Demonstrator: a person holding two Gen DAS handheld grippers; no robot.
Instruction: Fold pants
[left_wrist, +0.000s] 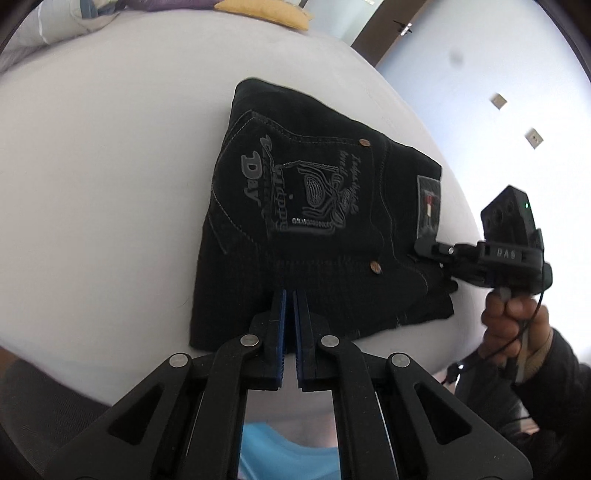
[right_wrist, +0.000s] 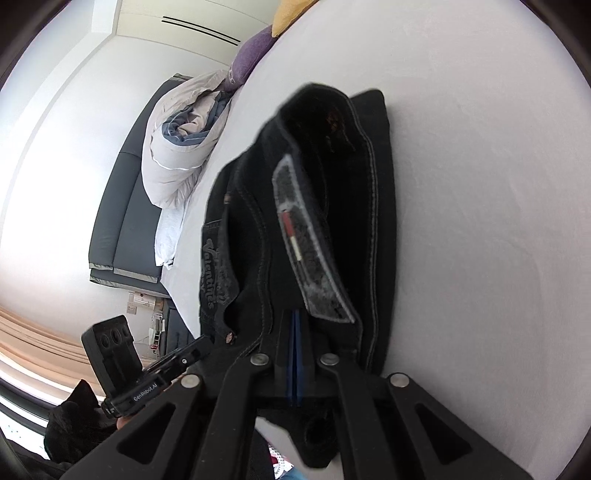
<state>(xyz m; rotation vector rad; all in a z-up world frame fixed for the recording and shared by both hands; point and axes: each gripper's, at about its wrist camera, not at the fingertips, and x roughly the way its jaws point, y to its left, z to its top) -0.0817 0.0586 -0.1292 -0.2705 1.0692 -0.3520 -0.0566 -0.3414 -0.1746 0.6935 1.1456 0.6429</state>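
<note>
Black jeans (left_wrist: 314, 229) lie folded into a compact stack on a white bed (left_wrist: 92, 184), back pocket embroidery up. My left gripper (left_wrist: 290, 295) sits over the near edge of the stack, its blue pads almost together with a thin gap; no cloth shows between them. My right gripper (right_wrist: 295, 317) is shut on the waistband edge of the jeans (right_wrist: 325, 229) and lifts it, so the leather label faces the camera. The right gripper also shows in the left wrist view (left_wrist: 430, 249) at the stack's right edge.
A rolled grey duvet (right_wrist: 181, 147), a purple pillow (right_wrist: 247, 62) and a yellow pillow (left_wrist: 266, 13) lie at the head of the bed. A dark headboard (right_wrist: 122, 206) stands behind them. The left gripper's body (right_wrist: 122, 369) is at lower left.
</note>
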